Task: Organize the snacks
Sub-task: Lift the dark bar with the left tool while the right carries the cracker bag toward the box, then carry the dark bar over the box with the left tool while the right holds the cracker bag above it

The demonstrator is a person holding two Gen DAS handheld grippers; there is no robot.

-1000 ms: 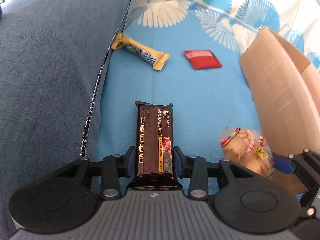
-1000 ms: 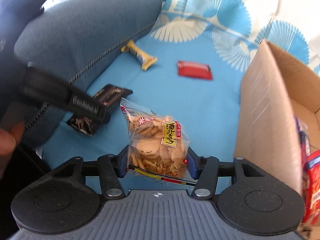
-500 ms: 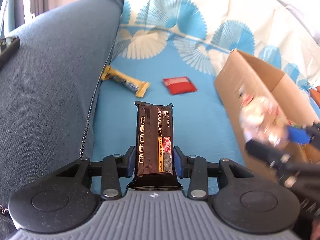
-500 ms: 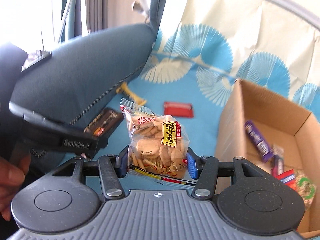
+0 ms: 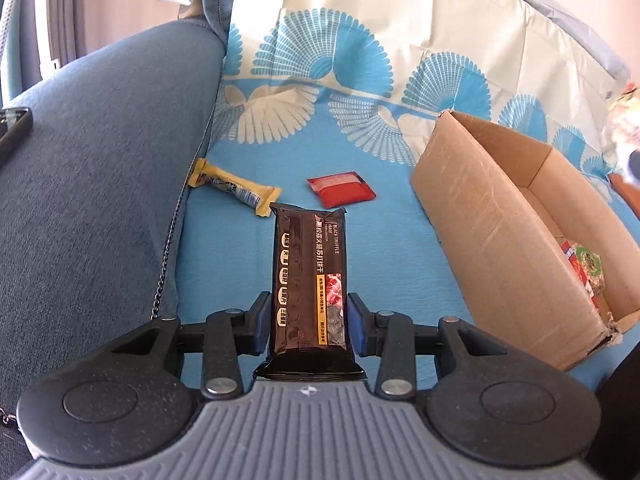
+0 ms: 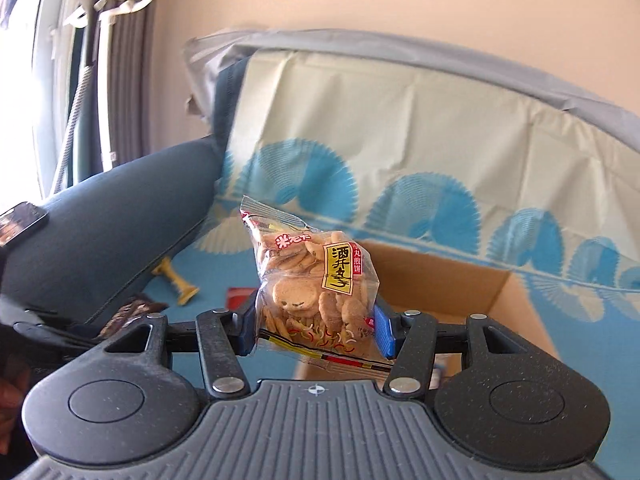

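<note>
Sofa seat under a blue fan-print cover [image 5: 400, 280], catalogued from my remote station, left to right. Item one: blue armrest [image 5: 100, 200], a dark phone [image 5: 14, 132] lying on top. Item two: yellow-wrapped bar [image 5: 234, 188] on the cover just beside the armrest, not yet collected. Item three: my left gripper [image 5: 308, 326], clenched on the dark cracker pack [image 5: 310, 280], held up clear of the cover. Item four: red packet [image 5: 342, 190], flat on the cover, loose, near the bar. Item five: cardboard box [image 5: 480, 216], open, standing to the right, with a few wrapped snacks [image 5: 584, 268] already inside. Item six: my right gripper [image 6: 316, 330], grasping the clear bag of rice crackers [image 6: 314, 280], raised in front of the box opening. Status, by my estimate: partway; two items in hand awaiting deposit, two left on the seat.
</note>
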